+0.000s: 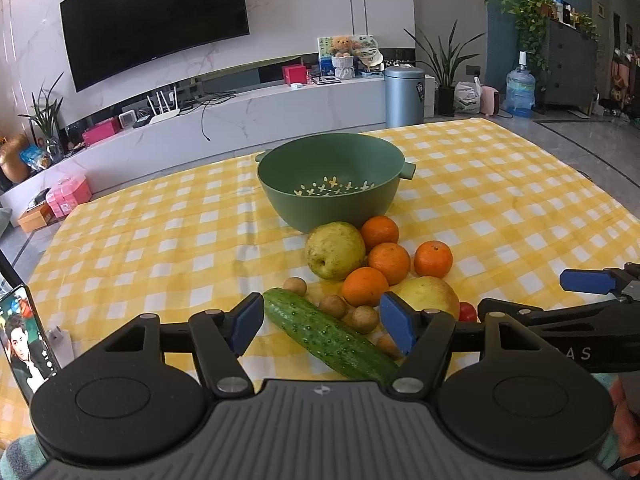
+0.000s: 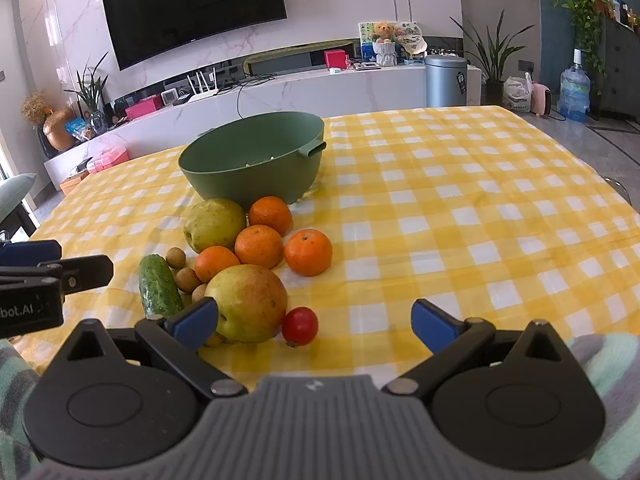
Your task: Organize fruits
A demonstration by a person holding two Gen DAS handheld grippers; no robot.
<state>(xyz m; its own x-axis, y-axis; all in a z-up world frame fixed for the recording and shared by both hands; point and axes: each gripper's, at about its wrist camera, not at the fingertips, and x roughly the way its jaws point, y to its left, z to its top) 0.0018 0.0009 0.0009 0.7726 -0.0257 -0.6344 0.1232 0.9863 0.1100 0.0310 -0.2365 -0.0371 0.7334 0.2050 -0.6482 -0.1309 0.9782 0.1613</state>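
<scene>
A green colander bowl point(image 1: 332, 178) stands empty on the yellow checked tablecloth point(image 1: 160, 240); it also shows in the right wrist view point(image 2: 256, 160). In front of it lie two pears point(image 1: 335, 250) point(image 2: 250, 302), several oranges point(image 1: 390, 262) point(image 2: 308, 252), several small brown longans point(image 1: 334, 306) point(image 2: 187, 279), a cucumber point(image 1: 328, 336) point(image 2: 159, 286) and a small red tomato point(image 2: 300, 326). My left gripper point(image 1: 322, 324) is open above the cucumber, touching nothing. My right gripper point(image 2: 316, 322) is open, just behind the near pear and the tomato.
A phone point(image 1: 22, 340) stands at the table's left edge. Beyond the table are a TV console point(image 1: 240, 120), a grey bin point(image 1: 404, 96) and plants. The right gripper shows at the right of the left wrist view point(image 1: 588, 282).
</scene>
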